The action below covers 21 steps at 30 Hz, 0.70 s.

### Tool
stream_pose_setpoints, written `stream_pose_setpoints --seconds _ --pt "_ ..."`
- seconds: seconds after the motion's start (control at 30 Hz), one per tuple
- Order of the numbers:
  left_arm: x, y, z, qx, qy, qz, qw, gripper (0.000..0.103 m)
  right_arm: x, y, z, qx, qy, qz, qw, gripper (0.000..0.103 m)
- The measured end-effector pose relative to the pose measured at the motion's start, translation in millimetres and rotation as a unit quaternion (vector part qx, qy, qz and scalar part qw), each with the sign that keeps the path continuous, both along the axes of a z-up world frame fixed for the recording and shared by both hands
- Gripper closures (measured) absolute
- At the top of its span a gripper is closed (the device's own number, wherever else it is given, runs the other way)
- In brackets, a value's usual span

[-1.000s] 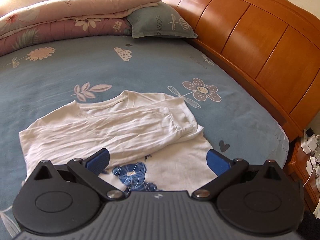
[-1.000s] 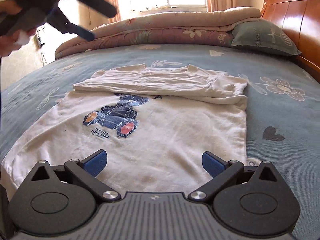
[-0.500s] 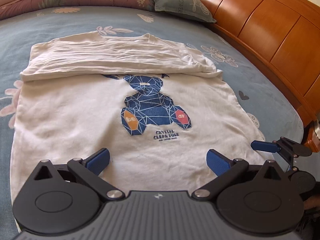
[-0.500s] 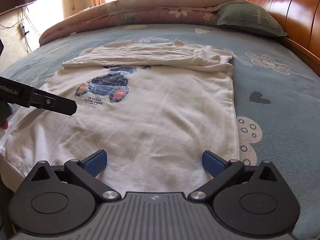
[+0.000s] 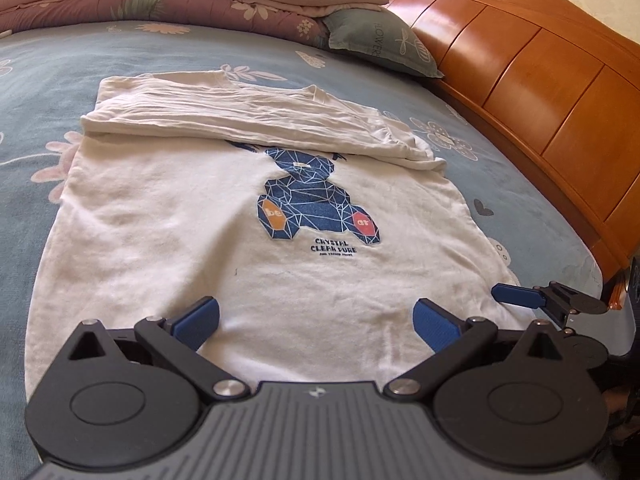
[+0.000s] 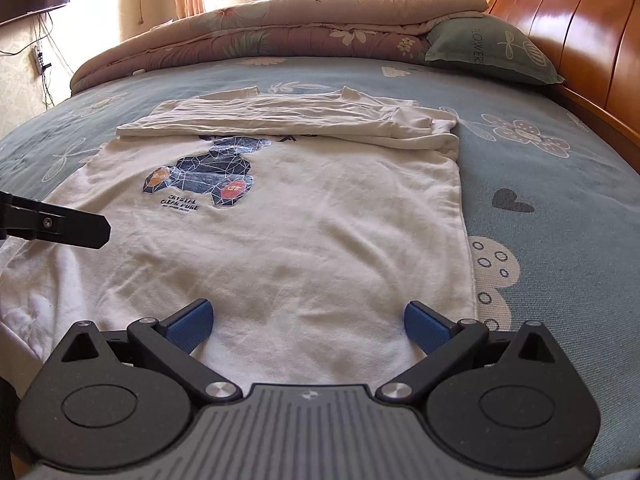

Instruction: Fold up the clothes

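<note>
Bed (image 6: pixel 540 168): blue, holds the shirt flat.
Shirt (image 5: pixel 224 232): sleeves folded across top.
Left gripper (image 5: pixel 316 320): fingers spread, low in frame, ready for hem.
Right gripper (image 6: pixel 308 322): same, fingers spread.

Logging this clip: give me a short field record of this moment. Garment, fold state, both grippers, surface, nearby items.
garment: white long-sleeve shirt with blue bear print, lying face up
fold state: sleeves folded across the chest; body not folded
left gripper: open, over the hem, holding nothing
right gripper: open, over the hem near the shirt's right edge, holding nothing
surface: bed with blue floral sheet
nearby: pillow, folded quilt, wooden headboard
</note>
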State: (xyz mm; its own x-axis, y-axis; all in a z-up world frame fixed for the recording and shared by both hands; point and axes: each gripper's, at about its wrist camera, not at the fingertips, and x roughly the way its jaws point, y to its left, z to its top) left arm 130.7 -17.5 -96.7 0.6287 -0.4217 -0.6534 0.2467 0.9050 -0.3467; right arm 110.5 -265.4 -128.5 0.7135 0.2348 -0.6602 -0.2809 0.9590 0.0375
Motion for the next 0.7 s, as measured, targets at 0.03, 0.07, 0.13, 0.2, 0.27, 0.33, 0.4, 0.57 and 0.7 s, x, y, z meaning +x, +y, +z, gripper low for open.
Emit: stream_pose_setpoints --seconds 0.03,0.07,0.13,0.2,0.27,0.33,0.4,0.57,0.7 --pt "-4 1 0 -0.005 0.001 0.002 1.0 0.001 0 0 0 0.0 0.0 0.002 1.0 0.0" --pt "-8 2 0 -0.01 0.002 0.003 0.9999 0.001 0 -1 1 -0.001 0.0 0.003 1.0 0.0" --pt "-15 3 -5 -0.001 -0.001 -0.001 1.0 0.001 1 0 3 -0.008 0.007 0.01 1.0 0.0" --pt "-22 3 -10 0.012 -0.006 -0.009 0.9999 0.001 2 2 7 -0.018 0.021 0.011 1.0 0.0" --pt "-26 2 -10 0.029 -0.012 -0.019 0.9993 0.001 0 2 9 -0.021 0.031 0.006 0.999 0.0" --pt "-29 2 -10 0.035 -0.011 -0.023 0.9991 0.001 -5 1 8 -0.025 0.032 0.01 0.999 0.0" --pt "-31 3 -10 0.039 -0.01 -0.028 0.9988 0.001 -11 -6 6 -0.019 0.03 0.011 0.999 0.0" --pt "-36 7 -11 0.039 -0.019 -0.037 0.9984 0.001 -16 -14 5 -0.012 0.023 0.012 1.0 0.0" --pt "-36 5 -3 0.044 0.006 -0.017 0.9989 0.001 -14 -11 5 -0.012 0.025 -0.005 1.0 0.0"
